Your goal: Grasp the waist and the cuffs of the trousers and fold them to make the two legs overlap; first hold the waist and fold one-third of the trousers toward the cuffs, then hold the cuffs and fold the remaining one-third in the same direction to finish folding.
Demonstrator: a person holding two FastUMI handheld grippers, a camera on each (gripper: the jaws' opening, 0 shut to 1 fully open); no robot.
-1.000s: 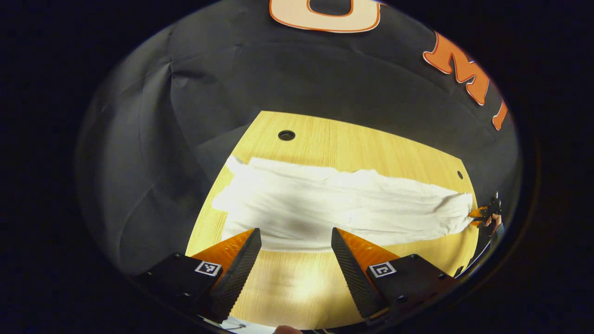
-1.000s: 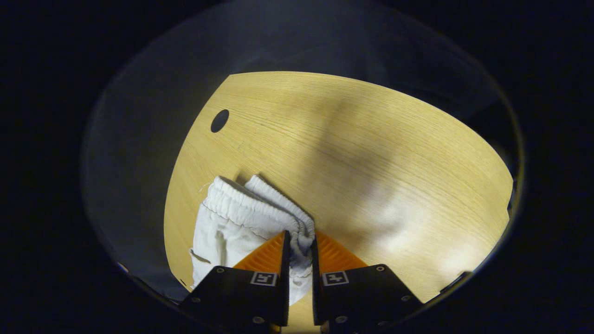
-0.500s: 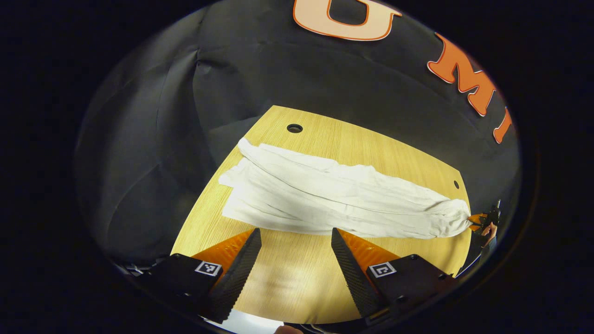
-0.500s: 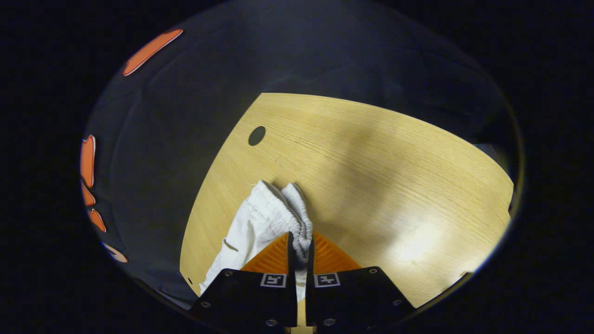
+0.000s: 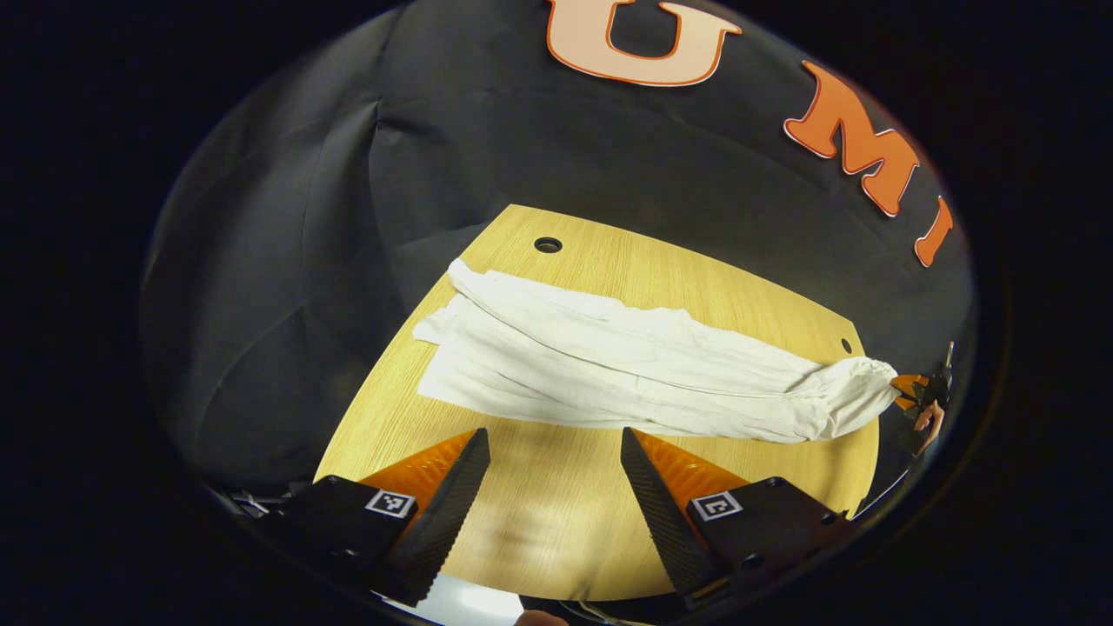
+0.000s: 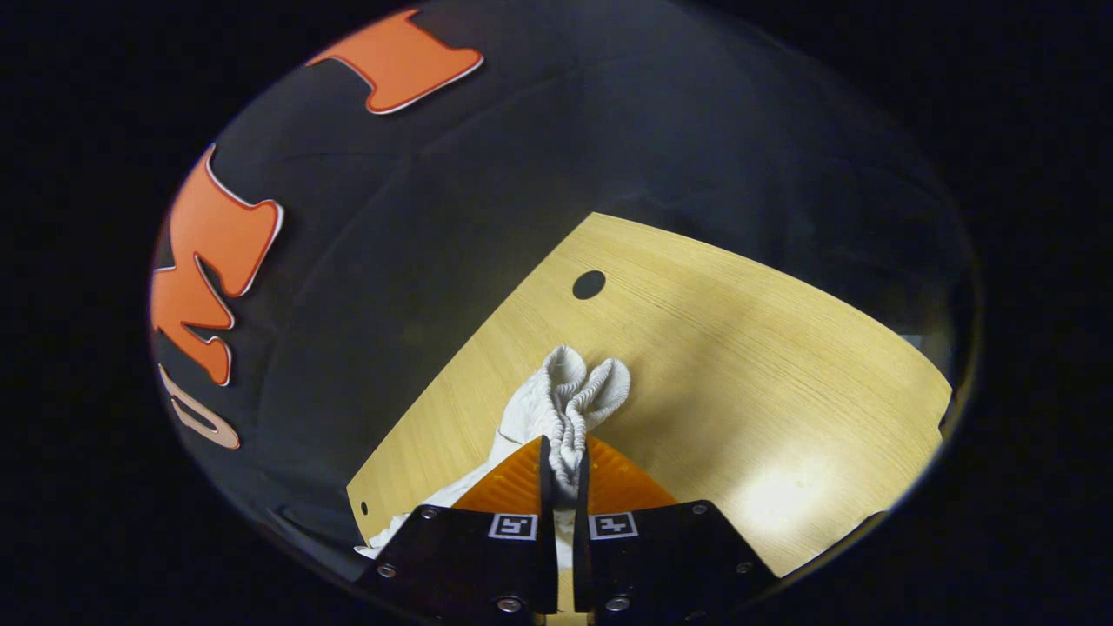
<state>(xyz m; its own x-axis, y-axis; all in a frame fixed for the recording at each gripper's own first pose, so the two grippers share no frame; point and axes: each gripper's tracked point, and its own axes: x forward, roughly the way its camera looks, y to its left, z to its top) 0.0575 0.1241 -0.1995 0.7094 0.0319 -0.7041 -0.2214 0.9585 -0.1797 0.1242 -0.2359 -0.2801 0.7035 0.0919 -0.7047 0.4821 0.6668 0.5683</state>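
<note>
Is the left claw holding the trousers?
No, the left claw is open above the bare wooden table, short of the white trousers.

A light wooden table with fine straight grain fills the lower part of the left gripper view. A round dark hole sits near its far edge, and a smaller hole near its far right corner. Black wrinkled cloth hangs behind as the booth wall. In the right gripper view, the same table has bright glare near its right end.
</note>
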